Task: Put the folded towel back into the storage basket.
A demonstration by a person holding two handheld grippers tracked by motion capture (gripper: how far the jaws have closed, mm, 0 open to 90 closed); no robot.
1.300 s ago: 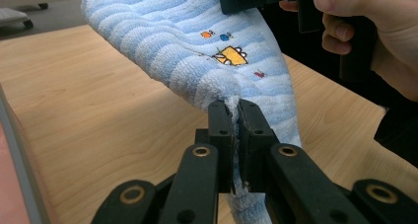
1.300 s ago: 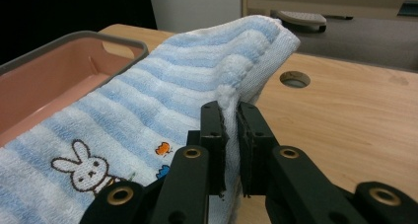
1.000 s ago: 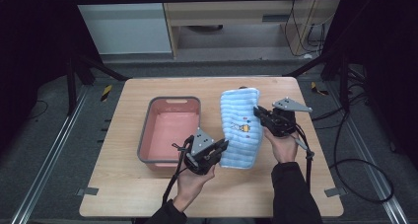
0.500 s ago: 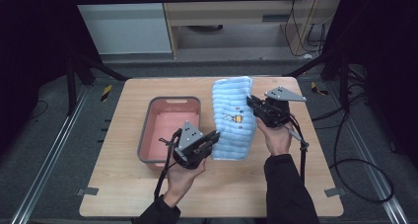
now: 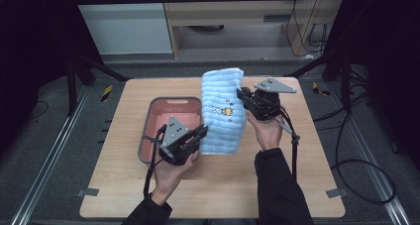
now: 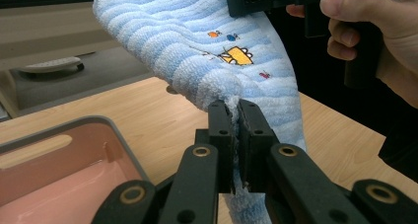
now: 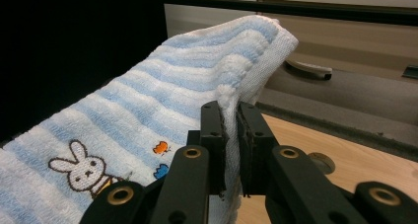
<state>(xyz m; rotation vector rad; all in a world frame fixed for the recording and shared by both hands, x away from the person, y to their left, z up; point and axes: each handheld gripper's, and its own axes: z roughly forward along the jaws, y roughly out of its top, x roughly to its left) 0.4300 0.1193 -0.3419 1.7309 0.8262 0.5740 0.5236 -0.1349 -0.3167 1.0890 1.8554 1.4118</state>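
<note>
Nearest the person, the left gripper (image 5: 200, 134) is clamped on the lower edge of the pale blue striped terry towel with small embroidered animals (image 5: 224, 113), beside the pink plastic rectangular basin (image 5: 171, 102). Farther out, the right gripper (image 5: 241, 94) pinches the towel's upper side edge, so the cloth hangs tilted between them above the wooden tabletop (image 5: 307, 155). Both grips catch only a thin margin of fabric; a sharp tug or uneven pull could slip an edge free and drop the towel crumpled.
</note>
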